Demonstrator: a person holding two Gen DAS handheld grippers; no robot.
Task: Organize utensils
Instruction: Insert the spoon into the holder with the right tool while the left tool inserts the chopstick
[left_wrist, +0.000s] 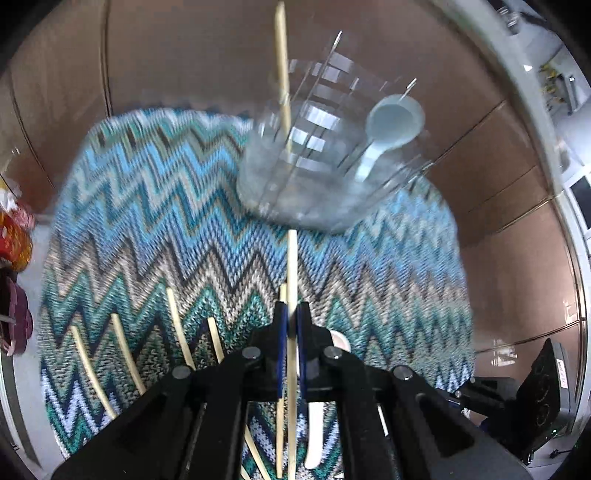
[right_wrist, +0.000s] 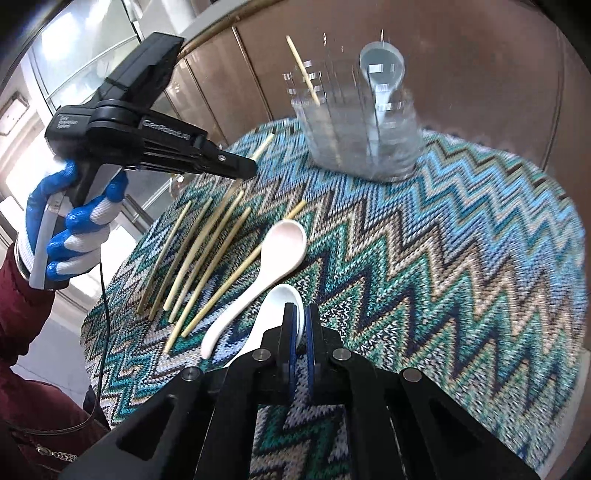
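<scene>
My left gripper (left_wrist: 291, 314) is shut on a wooden chopstick (left_wrist: 292, 266) and holds it above the zigzag cloth (left_wrist: 155, 206), pointing at the clear holder (left_wrist: 317, 170). The holder contains one chopstick (left_wrist: 282, 74) and a pale blue spoon (left_wrist: 391, 125). My right gripper (right_wrist: 301, 314) is shut on a white spoon (right_wrist: 275, 306), low over the cloth (right_wrist: 443, 258). A second white spoon (right_wrist: 273, 258) and several chopsticks (right_wrist: 207, 251) lie on the cloth. The left gripper (right_wrist: 247, 168) shows in the right wrist view above those chopsticks. The holder (right_wrist: 358, 122) stands at the cloth's far side.
Brown cabinet panels (left_wrist: 184, 55) rise behind the table. A gloved hand (right_wrist: 74, 229) holds the left gripper's handle. Red and yellow items (left_wrist: 14, 236) sit at the left edge. The right gripper's body (left_wrist: 517, 398) shows at the lower right.
</scene>
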